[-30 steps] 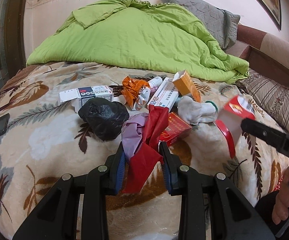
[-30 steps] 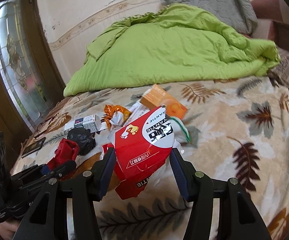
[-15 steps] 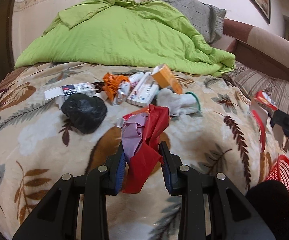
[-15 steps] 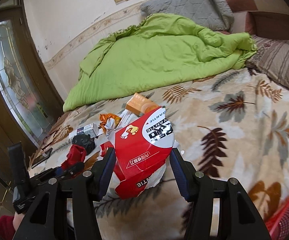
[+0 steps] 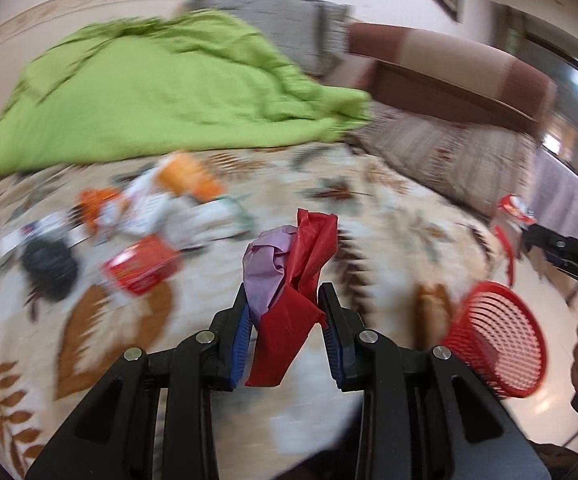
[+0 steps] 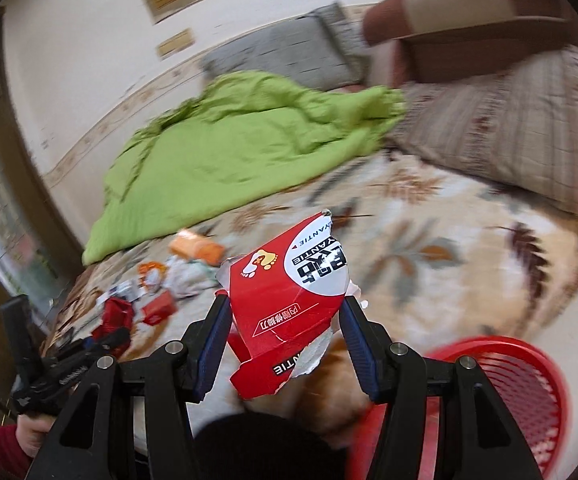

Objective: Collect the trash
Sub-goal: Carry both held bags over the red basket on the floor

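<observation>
My left gripper (image 5: 285,316) is shut on a crumpled red and purple plastic bag (image 5: 293,276), held above the bed's front edge. My right gripper (image 6: 285,320) is shut on a torn red and white package (image 6: 289,296), above the near edge of the bed and left of a red mesh basket (image 6: 521,392). The basket also shows at lower right in the left wrist view (image 5: 497,340). More trash lies on the floral blanket: a black bag (image 5: 49,268), a red box (image 5: 141,268), an orange box (image 5: 189,180) and white wrappers (image 5: 193,220).
A green duvet (image 5: 149,92) is heaped at the back of the bed, with a grey pillow (image 5: 281,28) and a striped pillow (image 6: 509,128) by the brown headboard (image 5: 449,76). The basket stands on the floor off the bed's right front corner.
Both grippers have pulled back from the trash pile and swung right with their loads. The red basket has come into view beside them.
</observation>
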